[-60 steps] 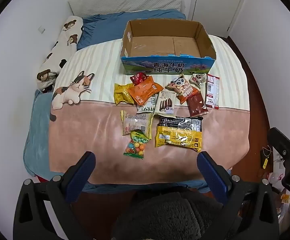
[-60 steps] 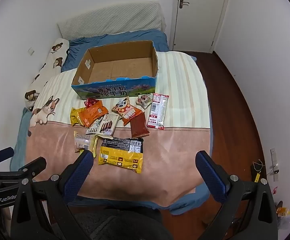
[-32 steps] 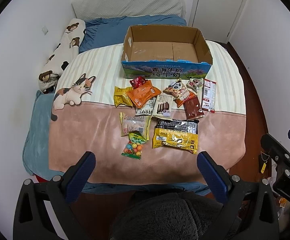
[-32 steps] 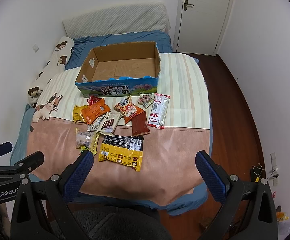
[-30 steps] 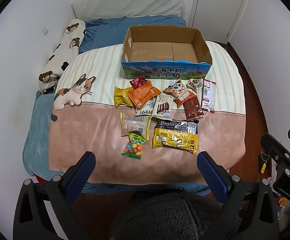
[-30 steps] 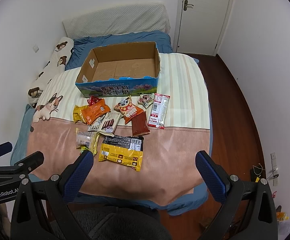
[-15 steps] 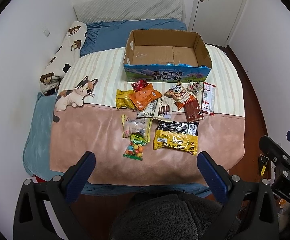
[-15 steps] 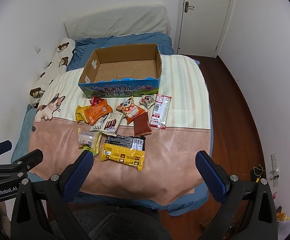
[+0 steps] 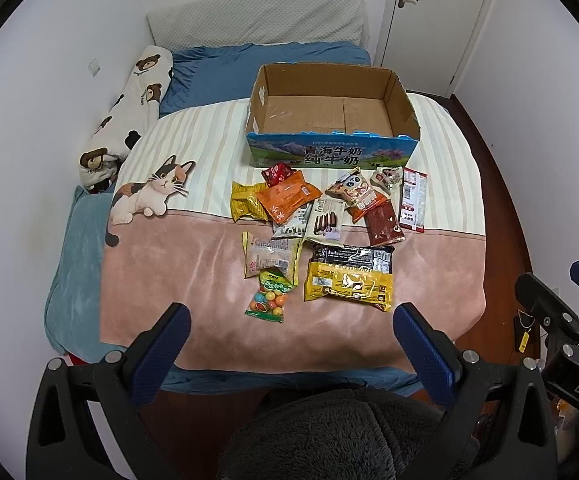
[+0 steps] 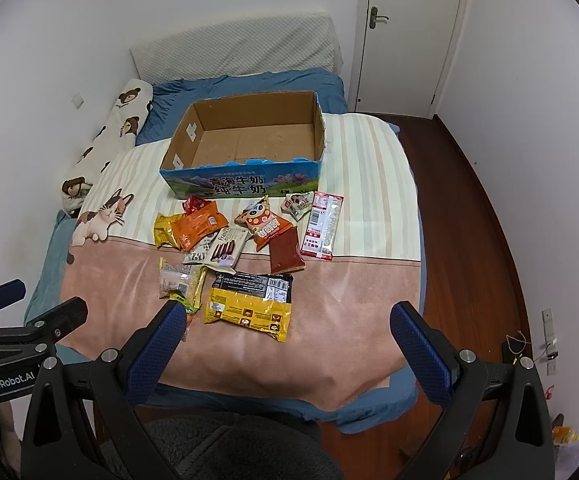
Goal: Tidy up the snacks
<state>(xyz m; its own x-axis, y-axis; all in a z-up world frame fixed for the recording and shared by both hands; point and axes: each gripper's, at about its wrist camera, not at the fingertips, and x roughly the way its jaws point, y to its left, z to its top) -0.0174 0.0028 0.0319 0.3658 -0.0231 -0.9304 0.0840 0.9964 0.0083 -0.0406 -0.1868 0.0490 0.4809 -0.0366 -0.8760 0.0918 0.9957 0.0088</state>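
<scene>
At the foot edge of the bed (image 9: pixel 137 320) I hold both claws above the blanket, and neither one touches anything. My left claw (image 9: pixel 287 340) stands wide, with nothing between its blue fingers (image 9: pixel 161 354). My right claw (image 10: pixel 289 344) is also wide and carries nothing.

The snacks lie in a loose group in the middle of the bed, some of them overlapping. Behind them, toward the head edge, stands the cardboard box (image 9: pixel 331 156), open on top, and I see no snack inside it. Nearest to the foot edge are the candy bag (image 9: pixel 268 299) with coloured balls and the big yellow-and-black packet (image 9: pixel 349 280). Just beyond these lie the orange packet (image 9: pixel 289 198), the panda packet (image 9: pixel 355 192) and the long red-and-white packet (image 9: pixel 412 200), which is the closest one to the right edge.

I judge that the task is only at its beginning: I must first choose one snack. The next move asks me to lower one claw over a near packet, probably the candy bag for the left or the yellow-and-black packet for the right. The wrappers are thin and flat on a soft blanket, so I should pinch an edge or a raised fold, then carry it to the box.
</scene>
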